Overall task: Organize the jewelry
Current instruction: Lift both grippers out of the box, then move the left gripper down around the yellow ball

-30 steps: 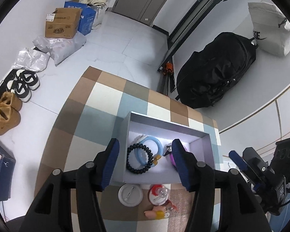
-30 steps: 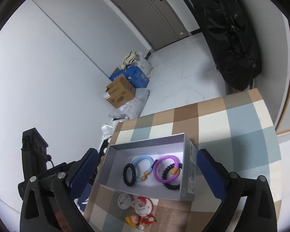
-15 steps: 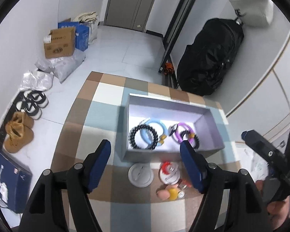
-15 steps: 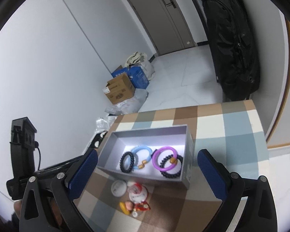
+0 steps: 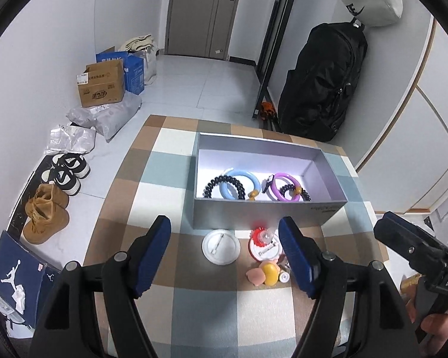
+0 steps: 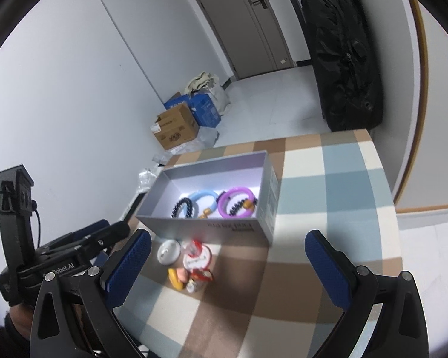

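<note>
Now hovering low in frame: left gripper [image 5: 225, 252] spread wide, holding nothing. Likewise right gripper [image 6: 227, 264], spread and empty. Mid-frame, bracelets [image 5: 241, 184] inside grey box [image 5: 262, 216]; badges [image 5: 221, 246] just below.

A black backpack [image 5: 322, 86] leans on the wall far ahead. A cardboard box [image 5: 101, 85] sits ahead-left; tan boots [image 5: 46, 213] lie left.

The right gripper [image 6: 228, 264] is hovering over the checked bench [image 6: 328, 214] with its blue fingers [image 6: 328, 264] spread wide and holding nothing. Ahead, a grey box [image 6: 212, 226] is holding a blue bangle [image 6: 204, 197], a purple bangle [image 6: 236, 198] and dark bead bracelets [image 6: 182, 206], while small trinkets [image 6: 191, 265] are lying just in front of it
</note>
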A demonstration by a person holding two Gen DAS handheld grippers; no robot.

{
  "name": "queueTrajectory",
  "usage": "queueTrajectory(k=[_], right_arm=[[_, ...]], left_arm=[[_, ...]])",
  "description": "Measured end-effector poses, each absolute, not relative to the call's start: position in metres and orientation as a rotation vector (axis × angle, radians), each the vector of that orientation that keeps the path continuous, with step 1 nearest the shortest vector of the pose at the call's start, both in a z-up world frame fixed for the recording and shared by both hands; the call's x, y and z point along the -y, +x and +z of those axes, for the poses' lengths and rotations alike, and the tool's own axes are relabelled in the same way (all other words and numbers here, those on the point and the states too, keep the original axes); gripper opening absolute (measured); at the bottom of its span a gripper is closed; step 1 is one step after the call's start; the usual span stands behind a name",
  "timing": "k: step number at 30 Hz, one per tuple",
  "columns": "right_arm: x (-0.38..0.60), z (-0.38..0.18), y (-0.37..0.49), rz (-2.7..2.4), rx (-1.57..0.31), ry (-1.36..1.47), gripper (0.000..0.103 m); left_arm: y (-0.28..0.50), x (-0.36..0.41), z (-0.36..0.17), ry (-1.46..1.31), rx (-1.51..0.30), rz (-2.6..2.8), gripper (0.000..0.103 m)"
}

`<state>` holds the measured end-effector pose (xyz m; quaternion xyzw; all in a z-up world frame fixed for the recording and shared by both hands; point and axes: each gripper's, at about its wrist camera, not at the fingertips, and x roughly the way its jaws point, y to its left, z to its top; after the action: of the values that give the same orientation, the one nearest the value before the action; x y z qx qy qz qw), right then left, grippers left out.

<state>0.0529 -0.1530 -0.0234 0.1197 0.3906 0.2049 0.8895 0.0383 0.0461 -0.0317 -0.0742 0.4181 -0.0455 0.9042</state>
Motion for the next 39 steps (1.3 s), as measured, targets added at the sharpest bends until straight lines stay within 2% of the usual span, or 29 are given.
queueTrajectory(k=[12, 20, 27, 29, 33, 39], right_arm=[[0.151, -0.032, 0.037, 0.412, -0.835, 0.201, 0.103], [0.156, -0.036, 0.036, 0.387, -0.855, 0.2, 0.1], [0.156, -0.04, 0.038, 0.408, -0.876, 0.22, 0.099], [0.157, -0.041, 0.039, 0.402, -0.881, 0.224, 0.099], [0.159, -0.043, 0.04, 0.412, -0.891, 0.252, 0.099], [0.162, -0.046, 0.041, 0.421, -0.904, 0.269, 0.099]], left_arm=[[0.027, -0.031, -0.044, -0.125, -0.89, -0.14, 0.07], [0.035, -0.029, -0.07, -0.182, -1.032, -0.173, 0.07], [0.037, -0.02, -0.077, -0.191, -1.065, -0.226, 0.07], [0.039, -0.02, -0.079, -0.199, -1.07, -0.232, 0.062], [0.042, -0.018, -0.08, -0.216, -1.084, -0.258, 0.061], [0.049, -0.021, -0.085, -0.276, -1.116, -0.276, 0.039]])
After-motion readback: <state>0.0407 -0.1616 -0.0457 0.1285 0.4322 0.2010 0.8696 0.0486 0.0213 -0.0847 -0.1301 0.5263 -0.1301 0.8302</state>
